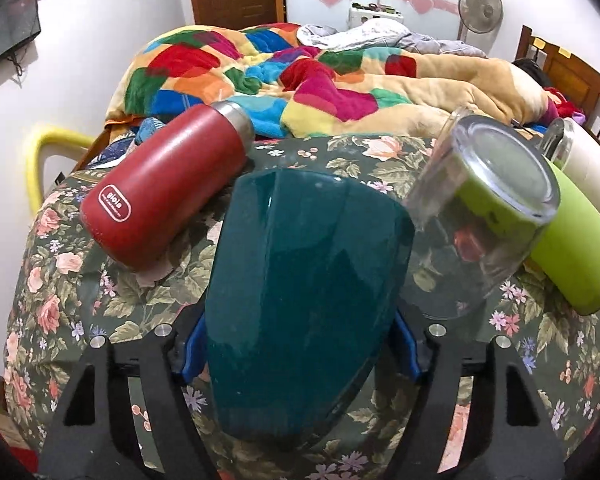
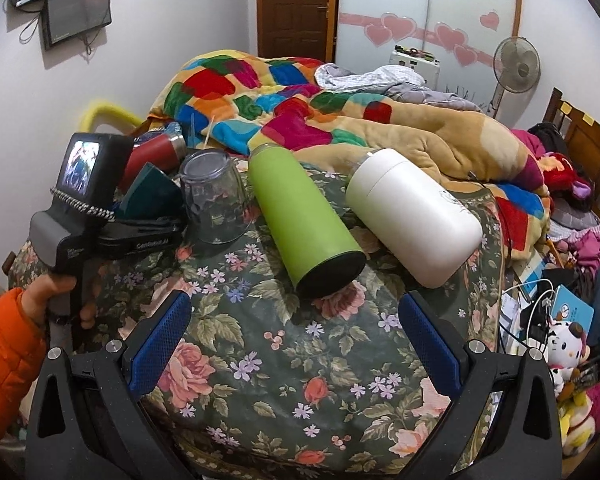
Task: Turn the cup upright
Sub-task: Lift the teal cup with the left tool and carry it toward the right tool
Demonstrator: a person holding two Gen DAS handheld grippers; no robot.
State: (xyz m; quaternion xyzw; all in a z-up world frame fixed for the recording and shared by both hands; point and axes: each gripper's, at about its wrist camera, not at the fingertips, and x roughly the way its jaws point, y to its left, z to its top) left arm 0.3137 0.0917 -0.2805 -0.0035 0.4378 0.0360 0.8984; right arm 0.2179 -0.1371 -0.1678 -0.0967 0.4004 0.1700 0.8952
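A dark teal cup (image 1: 300, 288) fills the middle of the left wrist view. My left gripper (image 1: 300, 344) is shut on it, blue pads pressed against both its sides. The cup is tilted, its base toward the camera. It also shows in the right wrist view (image 2: 148, 196), held in the left gripper (image 2: 140, 220) at the table's left. My right gripper (image 2: 296, 344) is open and empty above the floral tablecloth (image 2: 284, 360), a little in front of the green bottle (image 2: 308, 224).
A red flask (image 1: 160, 188), a clear glass (image 1: 472, 216) upside down, the green bottle (image 1: 576, 252) and a white flask (image 2: 412, 216) lie or stand on the table. A bed with a colourful quilt (image 2: 300, 108) lies behind. Clutter and toys (image 2: 564, 344) sit at right.
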